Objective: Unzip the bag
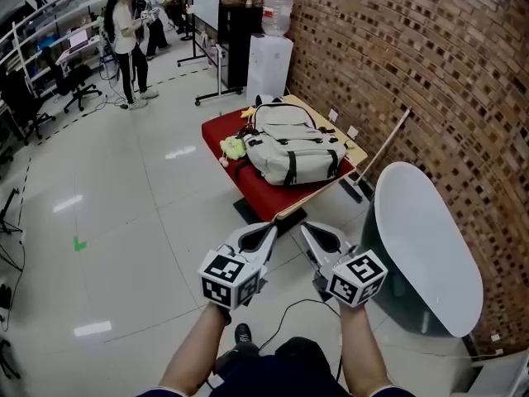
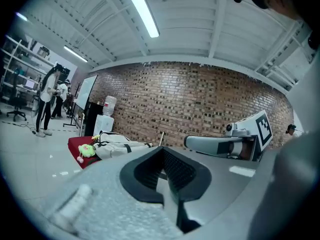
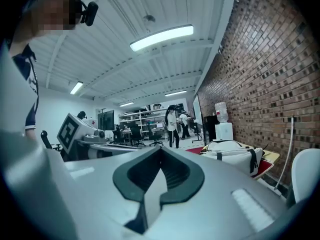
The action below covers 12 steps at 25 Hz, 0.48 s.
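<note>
A light grey backpack (image 1: 291, 145) with black straps lies on a low red-topped table (image 1: 221, 131) some way ahead of me. It also shows far off in the left gripper view, backpack (image 2: 120, 146), and in the right gripper view, backpack (image 3: 235, 154). My left gripper (image 1: 272, 228) and right gripper (image 1: 304, 227) are held side by side near my body, well short of the table. Both point toward the bag with their jaws closed together and nothing between them.
A green plush toy (image 1: 233, 146) lies on the table beside the bag. A white oval table (image 1: 426, 242) stands at my right by the brick wall. A water dispenser (image 1: 271, 56) stands behind the table. People (image 1: 126, 44) stand far back left on the glossy floor.
</note>
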Each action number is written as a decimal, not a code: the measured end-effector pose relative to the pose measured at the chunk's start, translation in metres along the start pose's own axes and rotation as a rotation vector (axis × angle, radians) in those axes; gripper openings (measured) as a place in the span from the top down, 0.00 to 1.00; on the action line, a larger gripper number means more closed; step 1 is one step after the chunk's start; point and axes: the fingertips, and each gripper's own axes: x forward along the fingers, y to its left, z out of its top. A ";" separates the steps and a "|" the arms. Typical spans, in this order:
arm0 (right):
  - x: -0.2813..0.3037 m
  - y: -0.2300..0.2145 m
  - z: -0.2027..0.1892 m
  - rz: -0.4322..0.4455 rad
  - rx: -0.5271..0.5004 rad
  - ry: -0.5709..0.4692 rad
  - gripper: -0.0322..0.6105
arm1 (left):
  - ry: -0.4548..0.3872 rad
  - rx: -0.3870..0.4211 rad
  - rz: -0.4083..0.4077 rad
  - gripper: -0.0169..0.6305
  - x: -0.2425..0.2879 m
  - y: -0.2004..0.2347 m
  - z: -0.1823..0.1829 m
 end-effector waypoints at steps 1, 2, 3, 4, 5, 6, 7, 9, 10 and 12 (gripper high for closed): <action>0.009 -0.004 0.001 -0.006 0.003 0.002 0.94 | 0.005 -0.002 -0.004 0.97 0.004 0.010 0.002; 0.017 -0.009 0.001 -0.011 0.008 0.005 0.94 | 0.010 -0.005 -0.006 0.97 0.008 0.018 0.002; 0.025 -0.014 0.001 -0.014 0.014 0.006 0.94 | 0.015 -0.008 -0.007 0.97 0.012 0.027 0.002; 0.033 -0.019 0.001 -0.016 0.019 0.006 0.94 | 0.021 -0.012 -0.008 0.97 0.017 0.035 0.002; 0.040 -0.025 0.000 -0.015 0.024 0.006 0.94 | 0.027 -0.015 -0.008 0.97 0.024 0.042 0.002; 0.048 -0.031 0.000 -0.013 0.028 0.005 0.94 | 0.035 -0.018 -0.008 0.97 0.030 0.049 0.001; 0.054 -0.038 0.000 -0.011 0.033 0.005 0.94 | 0.041 -0.020 -0.007 0.97 0.037 0.055 0.001; 0.069 -0.054 0.000 -0.004 0.041 0.000 0.94 | 0.051 -0.013 0.000 0.97 0.052 0.068 0.002; 0.078 -0.062 0.002 0.002 0.044 -0.005 0.94 | 0.055 -0.007 0.008 0.97 0.060 0.075 0.003; 0.098 -0.080 0.007 0.026 0.045 -0.021 0.94 | 0.062 0.003 0.031 0.97 0.077 0.091 0.006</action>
